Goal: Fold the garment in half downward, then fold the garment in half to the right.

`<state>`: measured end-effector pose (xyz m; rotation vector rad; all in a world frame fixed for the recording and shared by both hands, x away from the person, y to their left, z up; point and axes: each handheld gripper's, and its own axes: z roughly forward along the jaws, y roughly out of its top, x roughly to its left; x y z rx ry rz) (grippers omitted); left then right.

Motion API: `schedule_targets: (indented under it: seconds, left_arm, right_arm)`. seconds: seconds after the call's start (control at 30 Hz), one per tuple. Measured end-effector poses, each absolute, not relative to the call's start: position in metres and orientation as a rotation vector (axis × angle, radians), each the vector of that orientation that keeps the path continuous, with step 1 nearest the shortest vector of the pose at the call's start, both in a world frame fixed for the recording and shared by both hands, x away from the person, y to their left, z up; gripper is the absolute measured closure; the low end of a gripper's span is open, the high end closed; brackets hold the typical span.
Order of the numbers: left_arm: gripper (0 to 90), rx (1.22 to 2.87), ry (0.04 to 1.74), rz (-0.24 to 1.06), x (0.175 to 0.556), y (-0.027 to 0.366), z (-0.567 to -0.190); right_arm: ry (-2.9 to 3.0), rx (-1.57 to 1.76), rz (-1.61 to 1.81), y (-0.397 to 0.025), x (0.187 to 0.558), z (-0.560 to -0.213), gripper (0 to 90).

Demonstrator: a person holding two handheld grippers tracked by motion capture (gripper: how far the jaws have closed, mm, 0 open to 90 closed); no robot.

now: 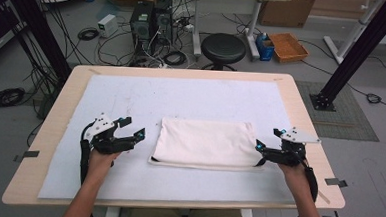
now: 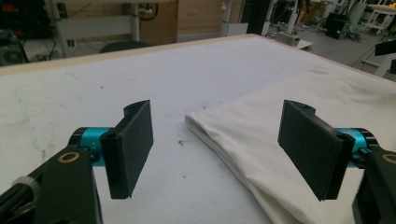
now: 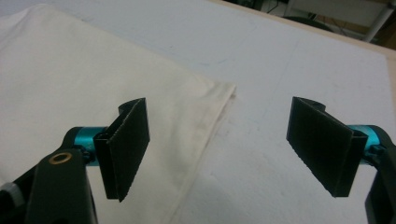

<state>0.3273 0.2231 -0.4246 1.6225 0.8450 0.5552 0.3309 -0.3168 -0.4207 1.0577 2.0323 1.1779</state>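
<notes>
The left gripper (image 1: 131, 127) and right gripper (image 1: 268, 139), jaws spread wide, flank the folded cream cloth (image 1: 205, 143) lying mid-table on the white mat (image 1: 131, 95); closing too shallow (layers are stacked) might lift just the top layer and undo the fold

Black tongs L (image 1: 131, 127) & R (image 1: 268, 140) w/ teal joints, ribbed black pads, brass screws, grey top plates, black cables.
</notes>
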Motion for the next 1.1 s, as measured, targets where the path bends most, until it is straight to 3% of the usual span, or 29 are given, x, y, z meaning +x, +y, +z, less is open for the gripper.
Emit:
schedule_targets:
  seconds: [0.6, 1.1]
  left_arm:
    - [24.9, 1.62, 0.893, 0.54, 0.329, 0.22, -0.427]
    - [24.9, 1.77, 0.95, 0.457, 0.329, 0.201, -0.432]
  right_arm:
    - [1.988, 1.151, 1.24, -0.339, 0.333, -0.426, 21.1]
    - [2.007, 1.135, 1.225, -0.333, 0.335, -0.428, 21.0]
